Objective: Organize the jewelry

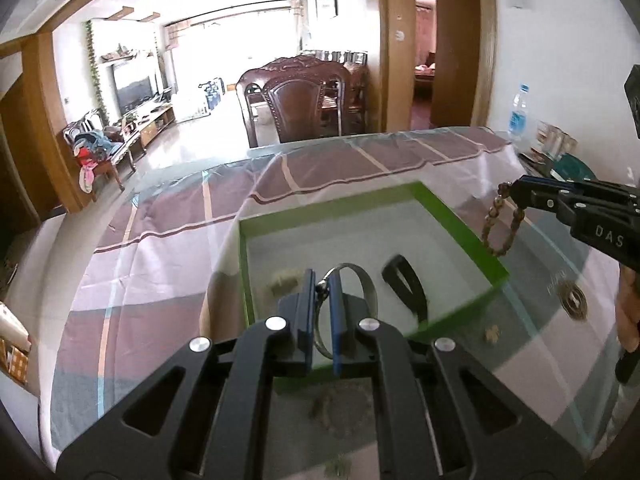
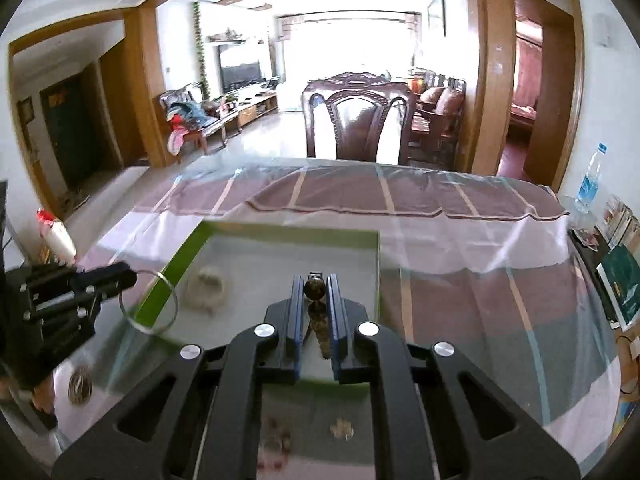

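Note:
My left gripper [image 1: 322,278] is shut on a thin silver bangle [image 1: 362,280], held above the near edge of a green box [image 1: 460,224] with a white floor. A black hair clip [image 1: 404,288] and a pale bracelet [image 1: 284,280] lie in the box. My right gripper [image 2: 315,282] is shut on a brown beaded bracelet [image 2: 314,290], which hangs as a loop [image 1: 500,224] over the box's right rim. Each gripper shows in the other view: the right one [image 1: 516,189], the left one [image 2: 128,276] with its bangle [image 2: 150,304].
A round coin-like piece [image 1: 574,300] and a small gold item [image 2: 342,428] lie on the glass-covered table near the box. A water bottle [image 2: 590,180] and books [image 2: 620,280] stand at the right edge. A wooden chair [image 2: 356,120] stands at the far side.

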The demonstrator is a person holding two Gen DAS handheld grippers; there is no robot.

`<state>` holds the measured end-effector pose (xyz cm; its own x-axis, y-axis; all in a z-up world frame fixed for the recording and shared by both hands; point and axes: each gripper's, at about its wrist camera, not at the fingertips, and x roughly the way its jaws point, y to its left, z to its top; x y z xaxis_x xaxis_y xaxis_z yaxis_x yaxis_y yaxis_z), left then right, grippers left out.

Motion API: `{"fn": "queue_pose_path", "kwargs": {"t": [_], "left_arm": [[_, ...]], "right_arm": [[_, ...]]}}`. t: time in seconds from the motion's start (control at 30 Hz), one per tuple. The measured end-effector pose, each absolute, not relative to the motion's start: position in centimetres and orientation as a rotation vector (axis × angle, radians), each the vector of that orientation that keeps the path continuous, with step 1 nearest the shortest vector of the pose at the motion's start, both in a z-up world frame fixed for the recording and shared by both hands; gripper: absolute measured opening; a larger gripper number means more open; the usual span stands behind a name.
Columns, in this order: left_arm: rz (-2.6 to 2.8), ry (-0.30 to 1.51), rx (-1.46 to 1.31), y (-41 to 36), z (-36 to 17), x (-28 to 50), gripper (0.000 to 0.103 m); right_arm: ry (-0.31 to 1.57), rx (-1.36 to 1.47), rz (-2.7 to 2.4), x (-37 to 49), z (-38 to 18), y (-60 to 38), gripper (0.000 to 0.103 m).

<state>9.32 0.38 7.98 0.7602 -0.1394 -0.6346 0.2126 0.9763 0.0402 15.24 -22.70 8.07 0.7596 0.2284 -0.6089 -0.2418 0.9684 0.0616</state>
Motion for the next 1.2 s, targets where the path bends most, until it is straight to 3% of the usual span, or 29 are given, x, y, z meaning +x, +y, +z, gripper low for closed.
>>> {"fn": "queue_pose_path", "kwargs": {"t": [0.3, 0.37, 0.4, 0.43, 0.47, 0.67, 0.83, 1.0, 1.2], "left_arm": [[-0.175, 0.796, 0.089, -0.1, 2.8, 14.7, 0.009], [-0.17, 0.8, 0.085, 0.0, 2.4, 14.9, 0.024], [-0.166, 0.803, 0.082, 0.2, 2.4, 14.6, 0.038], [-0.168, 0.802, 0.079, 0.3, 2.4, 14.2, 0.04], [-0.167, 0.803, 0.084, 0.5, 2.5, 13.6, 0.04], [-0.21, 0.814, 0.131, 0.7, 2.4, 9.1, 0.04], [-0.242, 0.881, 0.142, 0.3, -0.1, 7.1, 0.048], [-0.228, 0.931, 0.149, 0.0, -2.8, 7.3, 0.049], [-0.279, 0.965, 0.197, -1.5, -5.1, 6.9, 0.049]], "right_arm": [[0.817, -0.032, 0.224, 20.1, 2.1, -20.9, 0.012], [0.809, -0.044, 0.218, 19.9, 1.9, -21.0, 0.017], [0.812, -0.044, 0.217, 19.5, 1.9, -21.0, 0.029], [0.818, -0.039, 0.228, 19.0, 2.1, -21.2, 0.039], [0.817, -0.035, 0.245, 18.2, 2.3, -21.4, 0.041], [0.838, -0.073, 0.27, 13.5, 1.8, -23.0, 0.041], [0.95, -0.059, 0.31, 11.5, -2.0, -23.5, 0.041], [0.998, -0.016, 0.335, 11.5, -4.8, -23.1, 0.041], [1.017, -0.089, 0.361, 11.1, -6.7, -21.5, 0.029]]}}
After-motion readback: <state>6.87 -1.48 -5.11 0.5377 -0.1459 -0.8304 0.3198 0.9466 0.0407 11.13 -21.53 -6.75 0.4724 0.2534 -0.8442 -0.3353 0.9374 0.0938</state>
